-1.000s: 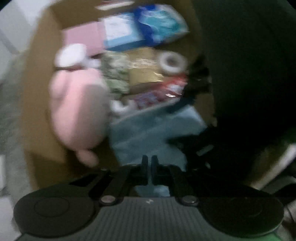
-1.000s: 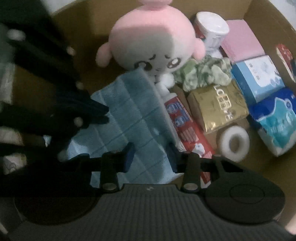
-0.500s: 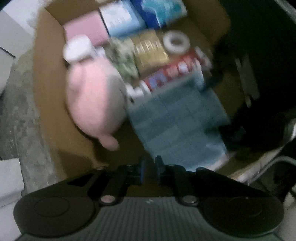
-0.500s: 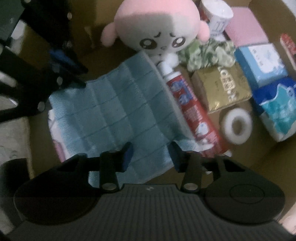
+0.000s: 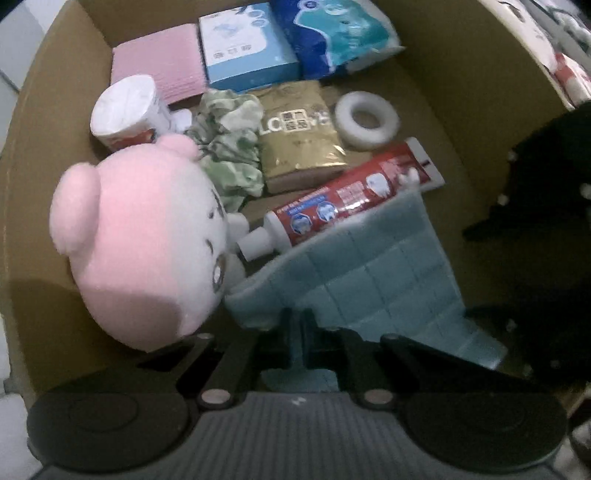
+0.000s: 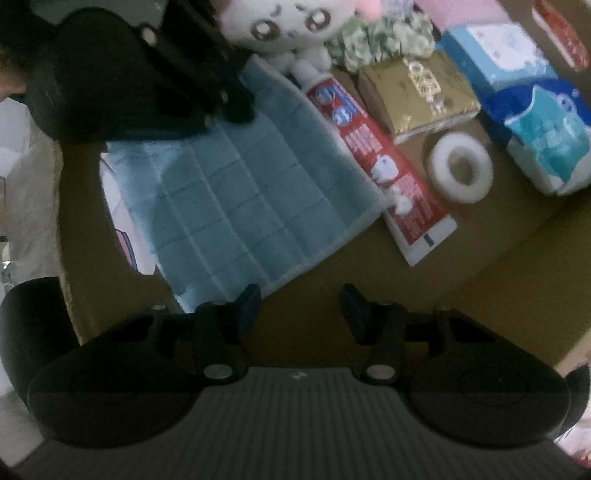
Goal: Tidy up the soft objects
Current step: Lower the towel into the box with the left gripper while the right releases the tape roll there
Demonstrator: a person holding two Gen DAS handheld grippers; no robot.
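Observation:
A blue quilted cloth (image 5: 373,284) lies in a cardboard box (image 5: 55,122), draped over the near wall. My left gripper (image 5: 297,325) is shut on the cloth's near edge. It also shows in the right wrist view (image 6: 243,184), where the left gripper (image 6: 236,107) pinches its far corner. My right gripper (image 6: 301,306) is open and empty, just off the cloth's near corner. A pink and white plush toy (image 5: 144,247) lies left of the cloth. A green scrunchie (image 5: 229,147) lies behind the plush.
In the box are a red toothpaste tube (image 5: 351,195), a gold packet (image 5: 299,133), a white tape roll (image 5: 367,120), a tissue roll (image 5: 127,110), a pink pad (image 5: 159,59), a blue box (image 5: 247,40) and a blue tissue pack (image 5: 332,29).
My left gripper has moved back onto the cloth's edge and gripped it. My right gripper has pulled back off the cloth toward the box wall, staying open.

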